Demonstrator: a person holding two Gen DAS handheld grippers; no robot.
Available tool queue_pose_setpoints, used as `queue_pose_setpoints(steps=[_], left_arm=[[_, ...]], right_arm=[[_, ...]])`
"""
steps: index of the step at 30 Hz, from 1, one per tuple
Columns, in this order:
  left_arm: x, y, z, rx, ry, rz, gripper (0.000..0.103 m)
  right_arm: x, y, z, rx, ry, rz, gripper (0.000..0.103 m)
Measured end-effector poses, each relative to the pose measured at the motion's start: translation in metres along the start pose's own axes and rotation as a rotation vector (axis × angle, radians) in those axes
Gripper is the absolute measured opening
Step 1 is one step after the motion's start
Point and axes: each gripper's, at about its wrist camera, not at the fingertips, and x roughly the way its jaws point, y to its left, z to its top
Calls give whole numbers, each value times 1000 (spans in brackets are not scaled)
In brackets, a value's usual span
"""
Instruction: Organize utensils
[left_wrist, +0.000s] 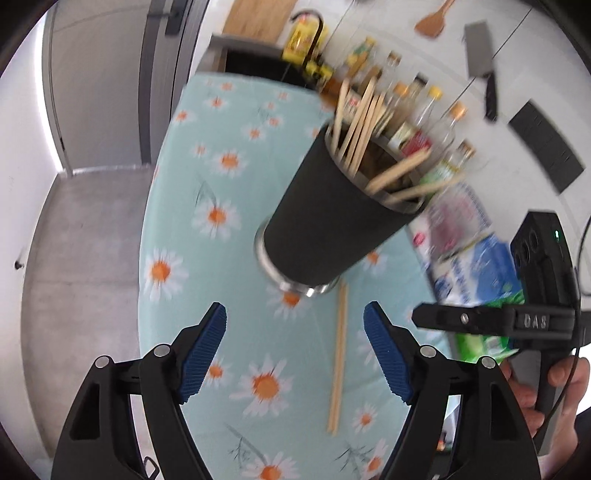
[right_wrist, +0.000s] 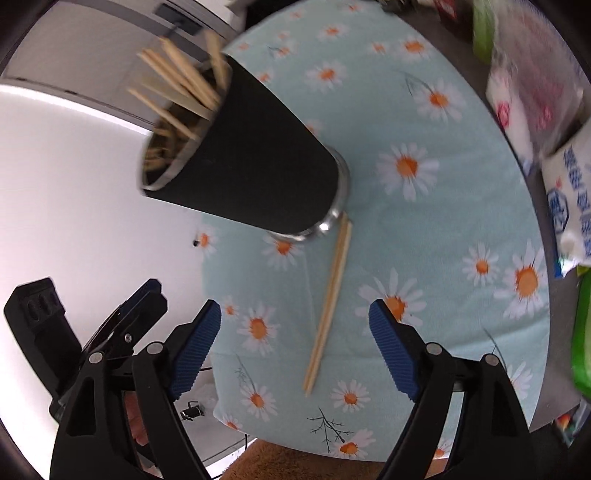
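Blue ribbed pads are framing the bottom of both views. The left gripper (left_wrist: 295, 347) is standing wide with nothing between its jaws, and the right gripper (right_wrist: 295, 343) is likewise gaping wide and gripping nothing.

Between the pads a pair of chopsticks (left_wrist: 339, 358) is lying flat on the cloth (left_wrist: 221, 177). In the left view its long axis is running nearly straight up the frame, from bottom centre to the cup's base. In the right view the pair (right_wrist: 328, 306) is slanting from lower centre up to the right, its upper end just beside the steel foot of the cup (right_wrist: 255, 166). The sticks are thin, pale wood, lying side by side and touching.

The cup (left_wrist: 332, 214) is sitting at frame centre, a tapered black sleeve over a shiny metal base, with more wooden chopsticks (left_wrist: 360, 125) fanning out of its mouth.

The cloth is pale teal, printed with white and orange daisies. At upper right of the left view, blurred bottles (left_wrist: 428, 103) are crowding behind the cup, with plastic packets (left_wrist: 465, 236) at the right edge. A cleaver (left_wrist: 482, 62) and a wooden spatula (left_wrist: 432, 22) are showing against the white surface at the top.
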Motion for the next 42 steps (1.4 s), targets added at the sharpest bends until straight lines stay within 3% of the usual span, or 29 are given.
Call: queue_pose_setpoints(steps=[5,7,10,12,22,24,42], left_arm=[[25,3,-20,26,98,-17,75],[29,3,-24,35,116,-14,75],[37,5,-30,50,153,-13,75],[41,6,-32,57,171,-16,75],[49,9,-32,99,214,-36,75],[49,11,-32,101,216,-40,75],[46,27,-27,64,190,-69,75]], right_arm=[[30,-11,-2,37,56,-70,56],[39,-16,-3,57,61,-89,56],[50,-20,-2,83,69,-106,46],[56,-21,1,91,79,-115,35],[81,-11,6,98,90,-197,18],[83,-11,6,98,92,-221,11],[113,13,10,117,112,-274,8]])
